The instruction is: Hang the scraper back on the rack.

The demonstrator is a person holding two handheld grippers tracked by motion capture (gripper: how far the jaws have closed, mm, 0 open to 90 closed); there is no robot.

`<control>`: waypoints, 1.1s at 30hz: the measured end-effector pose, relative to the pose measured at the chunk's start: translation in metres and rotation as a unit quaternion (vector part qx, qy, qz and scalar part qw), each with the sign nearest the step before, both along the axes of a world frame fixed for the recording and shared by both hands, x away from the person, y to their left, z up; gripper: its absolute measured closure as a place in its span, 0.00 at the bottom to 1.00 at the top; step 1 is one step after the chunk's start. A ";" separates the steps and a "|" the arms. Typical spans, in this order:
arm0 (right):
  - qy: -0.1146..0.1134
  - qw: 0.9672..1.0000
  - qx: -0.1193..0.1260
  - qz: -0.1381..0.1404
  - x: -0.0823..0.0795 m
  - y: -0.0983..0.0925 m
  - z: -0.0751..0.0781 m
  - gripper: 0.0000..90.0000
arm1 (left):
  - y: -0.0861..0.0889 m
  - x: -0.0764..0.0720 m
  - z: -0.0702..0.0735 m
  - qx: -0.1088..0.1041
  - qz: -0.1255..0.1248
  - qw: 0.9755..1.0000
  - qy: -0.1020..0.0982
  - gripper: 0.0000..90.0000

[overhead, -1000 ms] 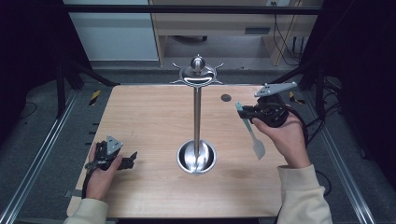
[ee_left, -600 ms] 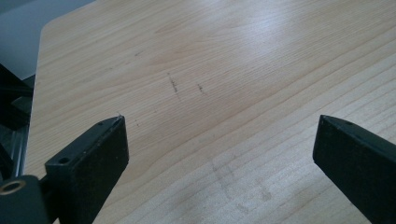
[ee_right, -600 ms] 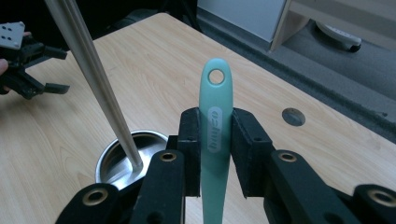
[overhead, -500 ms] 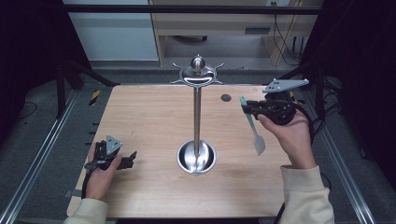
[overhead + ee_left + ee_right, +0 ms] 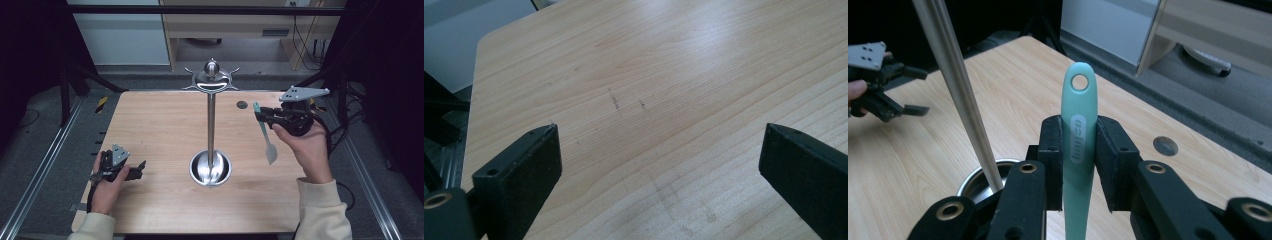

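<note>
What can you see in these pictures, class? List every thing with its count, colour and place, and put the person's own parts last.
Table: one, light wood, centre of the high view.
Utensil stand: one, shiny metal, upright pole with a round base at the table's middle and hooked arms at its top.
Spatula: one, pale teal, a hanging hole at its handle end, lifted off the table at the right side.
Round hole: one, dark, in the table near the far edge.
Left gripper: one, black, near the table's front left corner, jaws apart over bare wood.
Right gripper: one, black, jaws closed on the spatula's handle.
Hands: two, cream sleeves, one on each gripper.
</note>
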State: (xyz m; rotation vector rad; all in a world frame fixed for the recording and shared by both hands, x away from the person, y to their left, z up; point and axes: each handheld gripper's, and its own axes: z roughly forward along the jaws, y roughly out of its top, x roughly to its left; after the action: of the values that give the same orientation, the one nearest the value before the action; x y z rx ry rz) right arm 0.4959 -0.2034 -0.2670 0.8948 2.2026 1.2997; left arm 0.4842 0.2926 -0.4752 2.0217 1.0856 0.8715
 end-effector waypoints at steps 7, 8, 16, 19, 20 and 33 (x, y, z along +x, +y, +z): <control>-0.026 0.999 0.028 0.017 -0.010 0.002 0.010 0.83 | 0.000 0.000 0.001 0.000 0.000 1.000 -0.001 0.04; -0.028 0.999 0.029 0.018 -0.011 0.003 0.011 0.83 | 0.000 0.000 0.001 0.001 0.001 1.000 -0.001 0.04; -0.053 0.997 0.046 0.034 -0.021 0.009 0.019 0.83 | 0.000 0.000 0.000 0.001 0.000 1.000 0.001 0.04; -0.065 0.996 0.051 0.040 -0.025 0.011 0.023 0.83 | 0.000 0.000 0.000 0.001 0.000 1.000 0.001 0.04; -0.069 0.995 0.053 0.042 -0.026 0.012 0.024 0.83 | 0.000 0.000 0.000 0.001 0.000 1.000 0.002 0.04; -0.083 0.992 0.074 0.061 -0.034 0.017 0.032 0.83 | -0.002 0.000 -0.001 0.007 -0.004 1.000 0.005 0.04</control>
State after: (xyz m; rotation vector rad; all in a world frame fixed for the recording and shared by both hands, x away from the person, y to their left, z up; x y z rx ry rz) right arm 0.4621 -0.1867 -0.2350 0.6848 2.0818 1.5520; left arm 0.4842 0.2909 -0.4764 2.0413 1.0797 0.8687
